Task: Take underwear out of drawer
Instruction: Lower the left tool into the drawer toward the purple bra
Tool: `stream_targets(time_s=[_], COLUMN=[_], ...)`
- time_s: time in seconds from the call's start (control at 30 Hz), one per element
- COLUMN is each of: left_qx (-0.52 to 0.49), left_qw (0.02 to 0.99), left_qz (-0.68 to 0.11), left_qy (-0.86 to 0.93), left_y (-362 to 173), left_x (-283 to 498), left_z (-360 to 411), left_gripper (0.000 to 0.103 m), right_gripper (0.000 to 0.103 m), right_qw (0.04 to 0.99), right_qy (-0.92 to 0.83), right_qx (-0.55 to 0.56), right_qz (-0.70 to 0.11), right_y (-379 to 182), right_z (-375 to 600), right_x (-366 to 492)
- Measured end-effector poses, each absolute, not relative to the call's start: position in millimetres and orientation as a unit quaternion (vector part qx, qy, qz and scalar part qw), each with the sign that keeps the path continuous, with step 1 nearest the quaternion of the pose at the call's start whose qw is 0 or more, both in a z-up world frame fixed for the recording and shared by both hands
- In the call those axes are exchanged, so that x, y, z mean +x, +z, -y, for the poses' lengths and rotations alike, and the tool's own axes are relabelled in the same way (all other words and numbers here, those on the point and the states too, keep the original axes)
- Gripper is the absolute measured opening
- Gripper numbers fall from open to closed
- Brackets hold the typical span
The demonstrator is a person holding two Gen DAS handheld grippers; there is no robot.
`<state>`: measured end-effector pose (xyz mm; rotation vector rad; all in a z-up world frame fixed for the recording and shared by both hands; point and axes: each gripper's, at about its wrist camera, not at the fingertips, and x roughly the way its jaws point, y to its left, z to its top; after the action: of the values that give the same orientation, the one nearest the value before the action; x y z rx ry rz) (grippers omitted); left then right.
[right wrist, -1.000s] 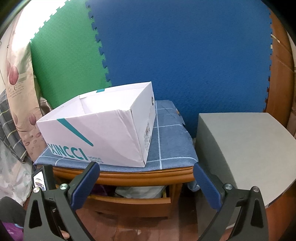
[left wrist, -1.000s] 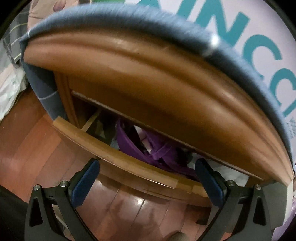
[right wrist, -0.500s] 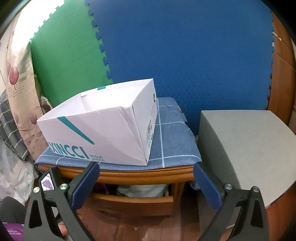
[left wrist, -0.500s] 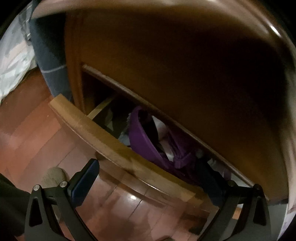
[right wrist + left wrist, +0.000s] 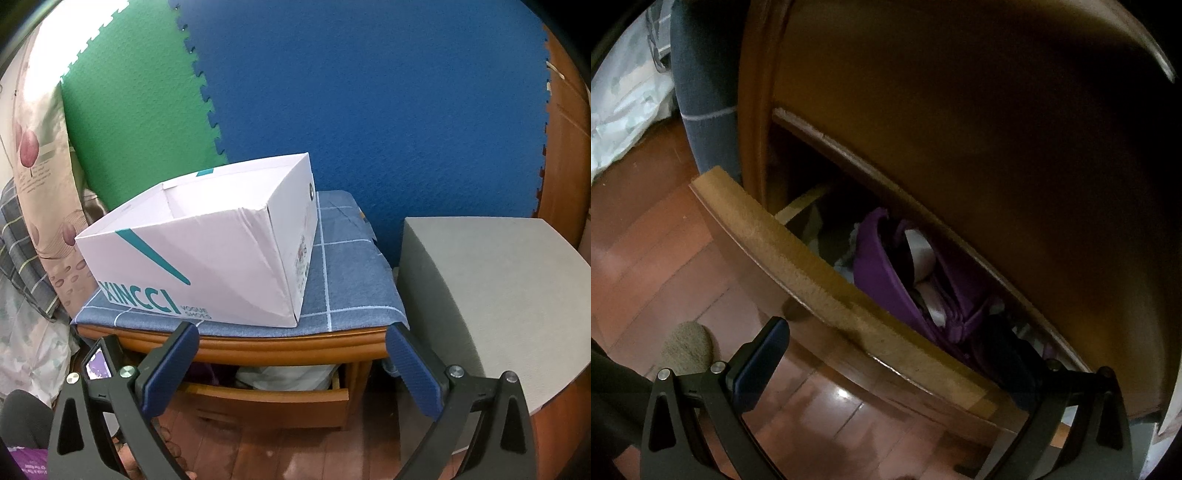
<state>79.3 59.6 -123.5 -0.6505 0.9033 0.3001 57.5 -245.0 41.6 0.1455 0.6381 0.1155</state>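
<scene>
The wooden drawer (image 5: 827,280) is pulled partly open under the nightstand top. Purple underwear (image 5: 882,273) lies inside it among white and dark clothes. My left gripper (image 5: 886,354) is open and straddles the drawer's front board: its left finger is outside over the floor, its right finger reaches into the drawer beside the purple fabric. My right gripper (image 5: 291,365) is open and empty, held back in front of the nightstand. In the right wrist view the drawer (image 5: 269,398) shows below with white cloth (image 5: 284,374) in it.
A white XINCCI shoe box (image 5: 207,254) sits on the blue checked cloth (image 5: 347,280) covering the nightstand. A grey block (image 5: 487,295) stands to the right. Bedding (image 5: 33,236) lies to the left. Blue and green foam mats back the wall. The floor (image 5: 665,251) is reddish wood.
My left gripper has moved closer and lower toward the drawer opening, its right finger now inside. The right gripper has drifted slightly; the box view barely changes.
</scene>
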Motion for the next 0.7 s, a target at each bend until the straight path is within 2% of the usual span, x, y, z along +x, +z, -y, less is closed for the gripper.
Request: stream_targets(time_s=[0.7], left_qx=[-0.274], left_qw=[0.806], left_qz=[-0.507], left_qy=[0.132], left_y=[-89.1], left_x=[26.4], left_z=[-80.3], left_gripper=[0.103], right_gripper=[0.103], right_qw=[0.943], right_qy=[0.043], right_qx=[0.067], right_qz=[-0.322], right_y=[37.0], right_z=[251.6], right_x=[56.7])
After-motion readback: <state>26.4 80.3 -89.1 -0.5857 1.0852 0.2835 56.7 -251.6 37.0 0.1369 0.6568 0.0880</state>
